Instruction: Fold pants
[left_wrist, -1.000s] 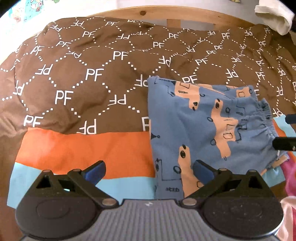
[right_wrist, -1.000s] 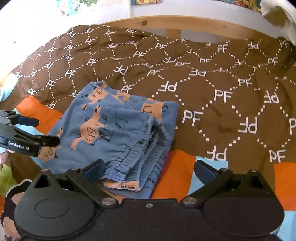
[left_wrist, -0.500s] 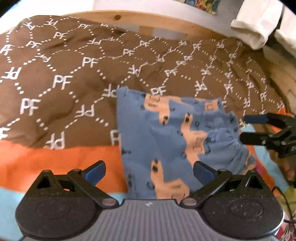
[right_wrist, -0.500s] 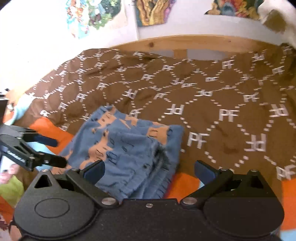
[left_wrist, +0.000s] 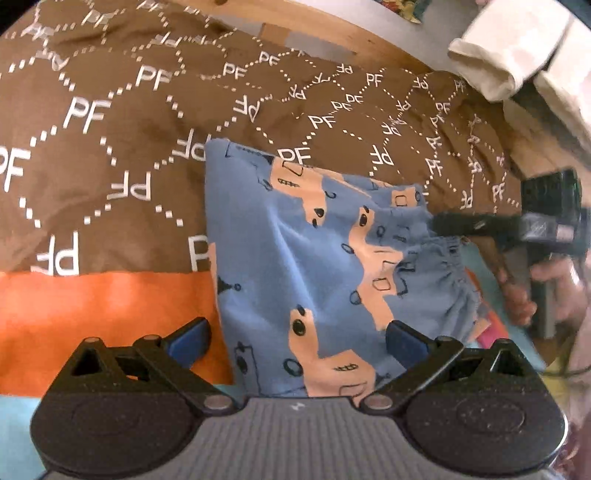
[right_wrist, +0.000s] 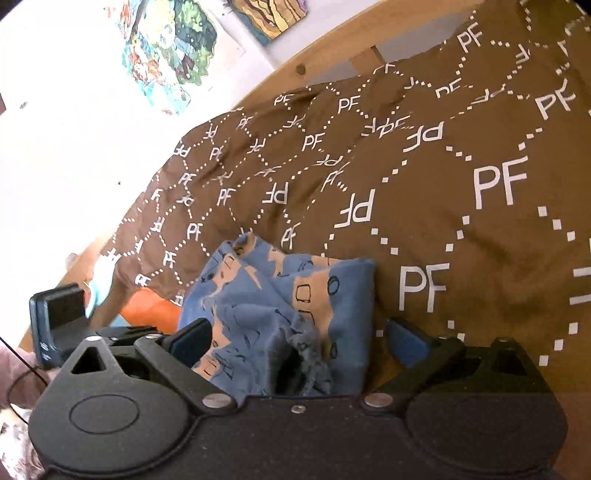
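Daylight floods both fisheye views, the wall (right_wrist: 55, 166) at left blown out white; edges bend and smear, perhaps from motion.

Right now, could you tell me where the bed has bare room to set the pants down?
Free: the brown blanket left of the pants, up to the wooden bed frame, and the orange stripe. Crowded: the pants' right side, by the right gripper.

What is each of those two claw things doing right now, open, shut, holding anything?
Left gripper: open, over the folded blue pants, gripping nothing.
Right gripper: open, jaws just been closing around the pants' bunched waistband end, not yet clamped.
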